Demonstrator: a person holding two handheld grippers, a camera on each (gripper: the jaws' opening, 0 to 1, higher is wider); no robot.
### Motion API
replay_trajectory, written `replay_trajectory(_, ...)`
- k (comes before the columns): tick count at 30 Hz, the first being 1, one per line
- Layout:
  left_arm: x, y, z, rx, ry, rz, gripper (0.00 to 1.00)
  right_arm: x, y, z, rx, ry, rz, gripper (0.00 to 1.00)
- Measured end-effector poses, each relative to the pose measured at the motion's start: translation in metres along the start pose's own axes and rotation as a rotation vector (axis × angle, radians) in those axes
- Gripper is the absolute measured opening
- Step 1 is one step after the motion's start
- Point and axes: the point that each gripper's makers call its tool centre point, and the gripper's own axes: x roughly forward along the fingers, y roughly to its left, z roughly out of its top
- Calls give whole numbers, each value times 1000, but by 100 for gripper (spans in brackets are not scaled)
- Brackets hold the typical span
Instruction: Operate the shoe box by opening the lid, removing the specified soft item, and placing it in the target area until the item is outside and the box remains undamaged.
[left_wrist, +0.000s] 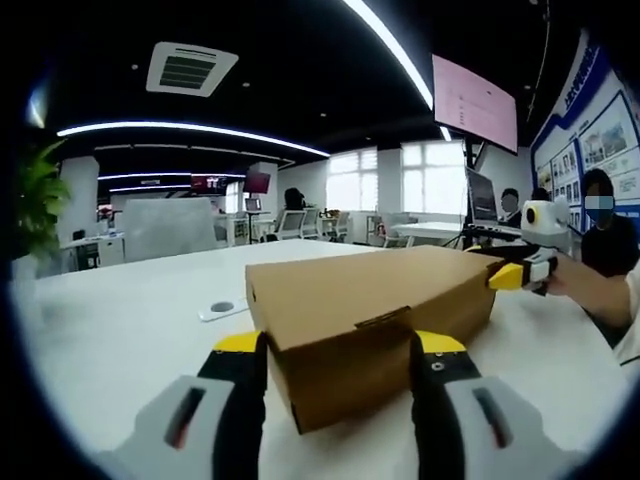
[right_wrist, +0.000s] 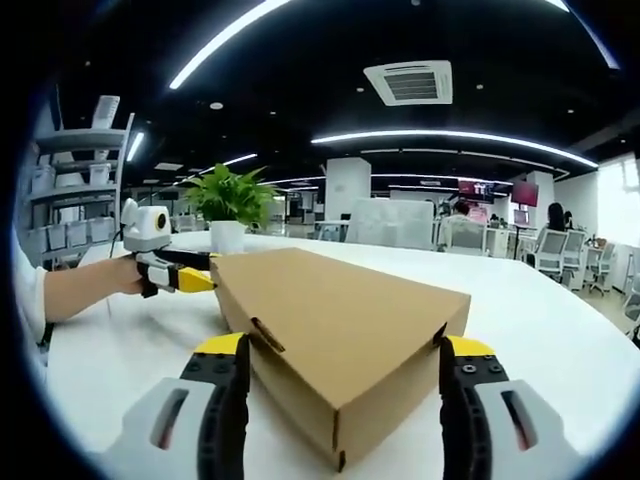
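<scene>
Oddly, each wide-open gripper (left_wrist: 340, 350) (right_wrist: 345, 355) straddles a shoe box (left_wrist: 370, 300) end ungripped; a plant (right_wrist: 232, 200) appears behind in the right gripper view.

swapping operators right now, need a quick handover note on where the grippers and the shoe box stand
Left gripper: open, fingers straddling one end of the shoe box, not clamped.
Right gripper: open, fingers either side of the opposite end.
Shoe box: on the white table, lid closed with the tab tucked in, looks undamaged.
Done: both grippers positioned at the box ends.
Left: open the lid, take out the soft item, place it in the target area. The item is hidden inside the closed box.
</scene>
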Motion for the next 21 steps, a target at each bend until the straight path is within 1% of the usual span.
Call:
replay_trajectory(3,-1,0,0,-7,-11,6,58,0,1,0,-2,-5,-3,79)
replay_trajectory(6,-2,-2,0,-17,-9,24,58,1,2,0,-4,-9,-8,80)
replay_trajectory(9,-4,-4,-1,-13,-6,30,58,0,2,-1,-7,-8,2,80)
replay_trajectory(12,-6,-6,-1,-13,-15,36,58,0,3,-1,-10,-7,9,80)
replay_trajectory(17,-8,-9,-1,-15,10,52,58,-2,4,-1,-11,-8,16,79)
replay_trajectory(21,-11,-10,-2,-19,7,64,58,-3,6,0,-8,-11,20,79)
